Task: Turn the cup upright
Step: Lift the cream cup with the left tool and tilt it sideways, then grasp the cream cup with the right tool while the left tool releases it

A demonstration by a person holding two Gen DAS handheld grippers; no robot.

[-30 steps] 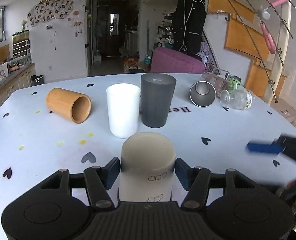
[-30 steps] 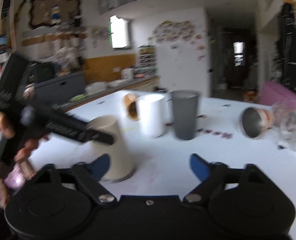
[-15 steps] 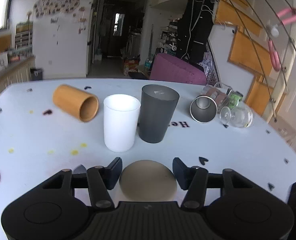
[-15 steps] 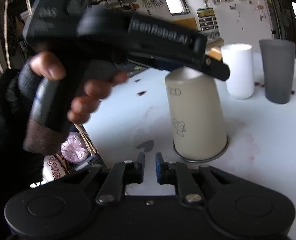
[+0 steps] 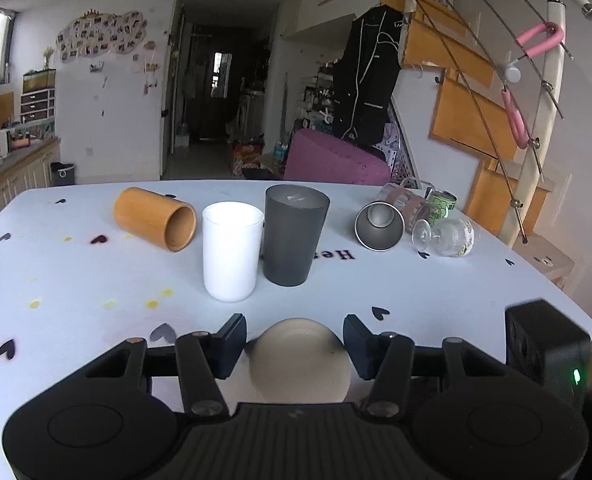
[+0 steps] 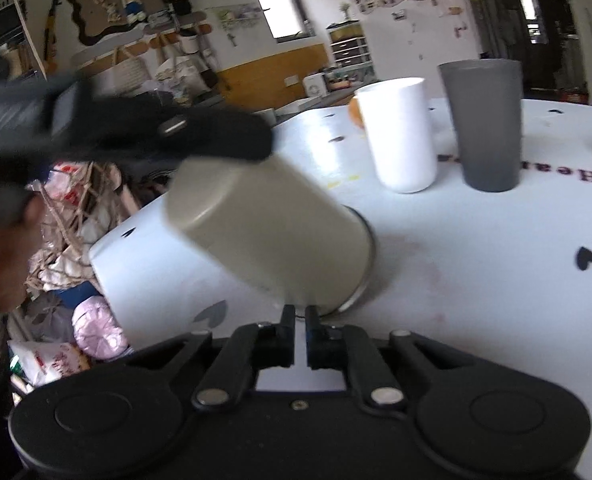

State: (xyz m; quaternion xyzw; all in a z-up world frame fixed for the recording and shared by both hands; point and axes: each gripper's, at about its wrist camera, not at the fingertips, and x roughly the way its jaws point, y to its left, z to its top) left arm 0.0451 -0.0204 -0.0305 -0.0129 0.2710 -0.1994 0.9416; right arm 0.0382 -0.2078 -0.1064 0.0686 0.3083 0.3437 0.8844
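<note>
A beige cup (image 6: 272, 232) with a metal rim leans over on the white table (image 6: 475, 280), its closed base up and to the left. In the left wrist view its rounded base (image 5: 299, 356) sits between my left gripper's (image 5: 294, 338) fingers, which stand a little wider than it; contact cannot be made out. In the right wrist view the left gripper is a blurred dark shape (image 6: 168, 132) over the cup's base. My right gripper (image 6: 300, 322) is shut and empty, its tips just in front of the cup's rim.
An upright white cup (image 5: 232, 250) and dark grey cup (image 5: 294, 236) stand mid-table. A bamboo cup (image 5: 156, 218), a steel cup (image 5: 379, 226), a glass (image 5: 445, 236) and a green can (image 5: 441, 204) lie further back. The table's left edge (image 6: 108, 272) is close to the cup.
The beige cup has tipped from standing upside down to a slant. My left gripper has lowered over its base. My right gripper closed and moved up to the cup's rim.
</note>
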